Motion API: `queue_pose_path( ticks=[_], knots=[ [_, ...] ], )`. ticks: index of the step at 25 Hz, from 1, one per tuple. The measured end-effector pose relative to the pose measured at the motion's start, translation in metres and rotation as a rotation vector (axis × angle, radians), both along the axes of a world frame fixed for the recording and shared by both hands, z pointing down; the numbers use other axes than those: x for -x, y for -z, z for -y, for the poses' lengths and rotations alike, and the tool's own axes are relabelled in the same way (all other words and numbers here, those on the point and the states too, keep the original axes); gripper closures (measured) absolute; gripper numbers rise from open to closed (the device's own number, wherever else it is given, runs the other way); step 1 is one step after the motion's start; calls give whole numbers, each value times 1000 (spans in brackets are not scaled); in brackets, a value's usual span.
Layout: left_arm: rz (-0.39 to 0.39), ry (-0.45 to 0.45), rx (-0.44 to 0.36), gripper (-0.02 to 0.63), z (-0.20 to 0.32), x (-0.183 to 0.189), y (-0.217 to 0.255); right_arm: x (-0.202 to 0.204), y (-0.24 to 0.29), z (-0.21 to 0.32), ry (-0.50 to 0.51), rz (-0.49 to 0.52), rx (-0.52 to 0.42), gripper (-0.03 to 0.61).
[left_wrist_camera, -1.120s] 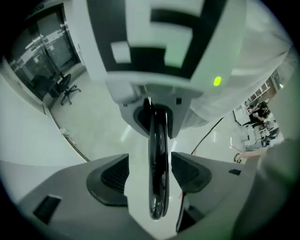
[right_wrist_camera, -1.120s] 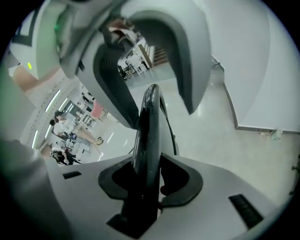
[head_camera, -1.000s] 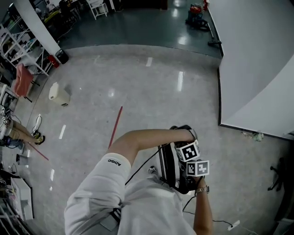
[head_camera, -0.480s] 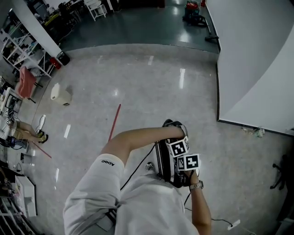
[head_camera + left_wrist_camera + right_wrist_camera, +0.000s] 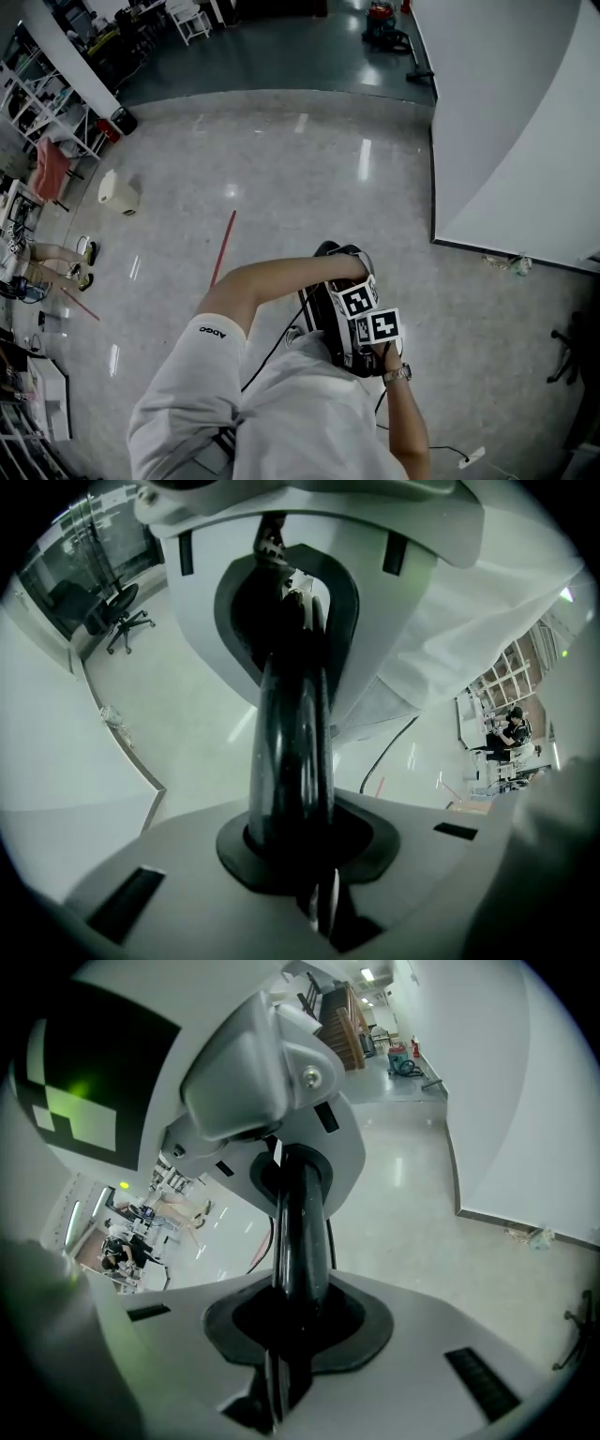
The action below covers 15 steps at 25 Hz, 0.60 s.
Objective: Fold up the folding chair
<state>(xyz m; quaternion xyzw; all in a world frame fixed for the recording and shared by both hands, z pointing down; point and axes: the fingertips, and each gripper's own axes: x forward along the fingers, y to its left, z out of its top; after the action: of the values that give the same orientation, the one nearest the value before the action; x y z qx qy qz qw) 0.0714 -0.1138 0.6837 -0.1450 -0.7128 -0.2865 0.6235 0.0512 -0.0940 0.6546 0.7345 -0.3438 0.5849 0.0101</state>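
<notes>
The chair (image 5: pixel 330 314) was seen just below the middle of the head view. It stood on the floor (image 5: pixel 309 178) close against the person's body and showed almost edge-on from above as a narrow black shape. From that slimness it was judged to be already brought nearly flat. Its long line ran from top to bottom of that picture, leaning a little to the right at the lower end.

One black bar (image 5: pixel 292 742) of the chair was held by both grippers at once. In the left gripper view it rose from the bottom centre straight up the frame, and the fingers of the left gripper (image 5: pixel 302 846) had just been closing and were pinched on it. At the top of that frame the other gripper was seen facing back along the same bar. In the right gripper view the bar likewise ran upward from the bottom centre, and the fingers of the right gripper (image 5: pixel 292 1321), which had also just been closing, were clamped round it.

The bar therefore lay between both pairs of fingers, not beside them, and neither hand was nearer than the other. In the head view the two grippers were set just beside each other, the left one slightly higher in the frame. Any coming move was judged to depend on both being carried along one line, so that the bar was not twisted in the fingers.
</notes>
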Motion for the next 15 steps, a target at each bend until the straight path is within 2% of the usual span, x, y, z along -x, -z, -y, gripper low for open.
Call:
queue_pose_path(
  ticks=[3, 9, 13, 15],
  knots=[
    [-12, 19, 5, 561, -25, -8, 3, -7, -2, -24, -1, -11, 6, 520],
    [-4, -3, 36, 561, -76, -22, 6, -21, 2, -71, 0, 9, 7, 520],
    [-13, -43, 65, 561, -80, -42, 11, -38, 9, -70, -17, -2, 29, 515],
    [-11, -35, 90, 561, -78, -49, 12, -46, 11, -68, -20, -7, 51, 511]
  ],
)
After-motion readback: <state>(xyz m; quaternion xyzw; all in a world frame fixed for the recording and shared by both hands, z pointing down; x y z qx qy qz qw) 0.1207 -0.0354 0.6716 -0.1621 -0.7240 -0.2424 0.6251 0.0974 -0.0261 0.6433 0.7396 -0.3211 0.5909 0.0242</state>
